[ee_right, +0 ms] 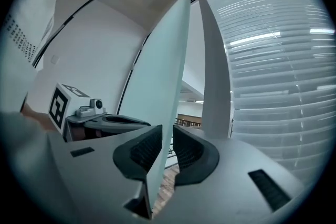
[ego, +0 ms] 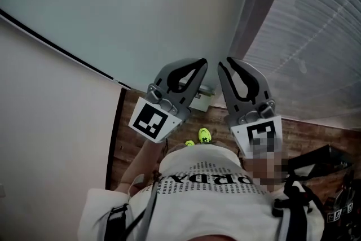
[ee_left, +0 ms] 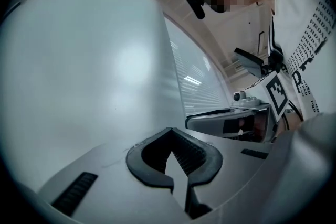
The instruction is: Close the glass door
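Pale frosted glass door [ee_right: 157, 60]: its free edge stands apart from the white upright post [ee_right: 215, 71], with an open slit just right of the right tool [ee_right: 168, 126].
Right tool: narrowly spread, door edge in its gap, not pinched.
Left tool [ee_left: 171, 129]: pressed together, empty, pane just ahead.
Judgement: door nearly shut; the slit remains to close.

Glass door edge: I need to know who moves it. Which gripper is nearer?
Right. The right gripper has its jaws around the glass door edge; the left gripper, shut, faces the pane beside it.
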